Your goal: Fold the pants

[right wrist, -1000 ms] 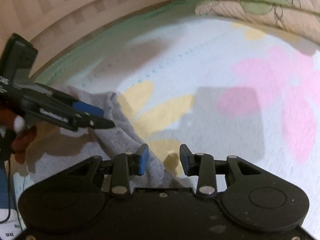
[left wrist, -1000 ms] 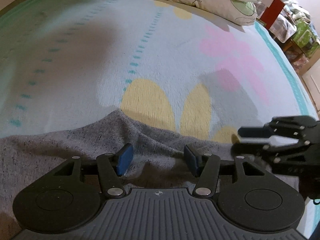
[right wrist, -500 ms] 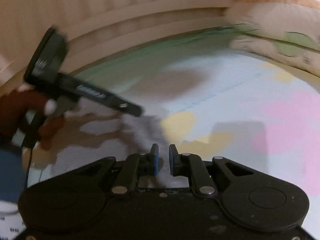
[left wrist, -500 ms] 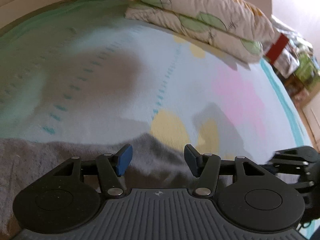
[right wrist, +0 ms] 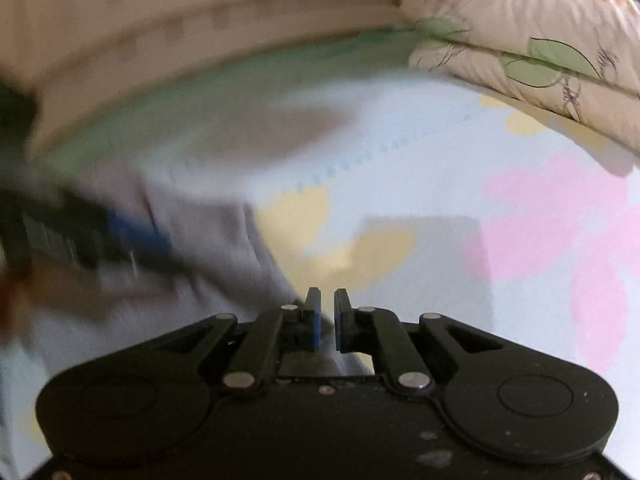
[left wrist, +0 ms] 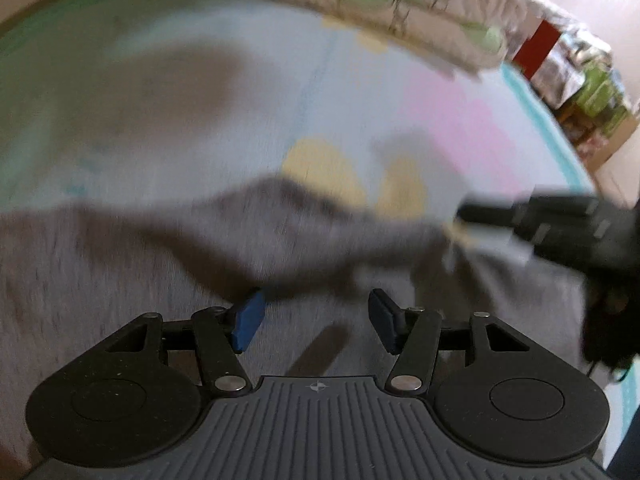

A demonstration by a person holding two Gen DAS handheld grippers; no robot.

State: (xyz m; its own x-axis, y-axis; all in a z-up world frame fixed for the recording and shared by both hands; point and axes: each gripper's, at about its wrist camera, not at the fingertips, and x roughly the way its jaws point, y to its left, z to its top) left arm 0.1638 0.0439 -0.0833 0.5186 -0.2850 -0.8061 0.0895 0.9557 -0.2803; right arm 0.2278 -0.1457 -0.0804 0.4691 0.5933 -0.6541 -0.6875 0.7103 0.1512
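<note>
The grey knit pants [left wrist: 120, 264] lie on the bed, blurred by motion. My left gripper [left wrist: 316, 320] is open just above the grey cloth with nothing between its blue pads. My right gripper [right wrist: 327, 318] is shut on an edge of the pants [right wrist: 224, 248], and the cloth rises towards it. The right gripper also shows at the right of the left wrist view [left wrist: 560, 224], pulling a fold of cloth up. The left gripper shows as a dark blur at the left of the right wrist view [right wrist: 100, 240].
The bed sheet [left wrist: 248, 92] is pale blue with yellow and pink flower shapes. Folded floral bedding [right wrist: 540, 44] is stacked at the far end of the bed. A padded headboard [right wrist: 200, 20] runs along the far side. Cluttered shelves [left wrist: 592, 92] stand beyond the bed's right edge.
My right gripper has closed from open onto the pants' edge and lifts it. My left gripper has stayed open and shifted over the cloth.
</note>
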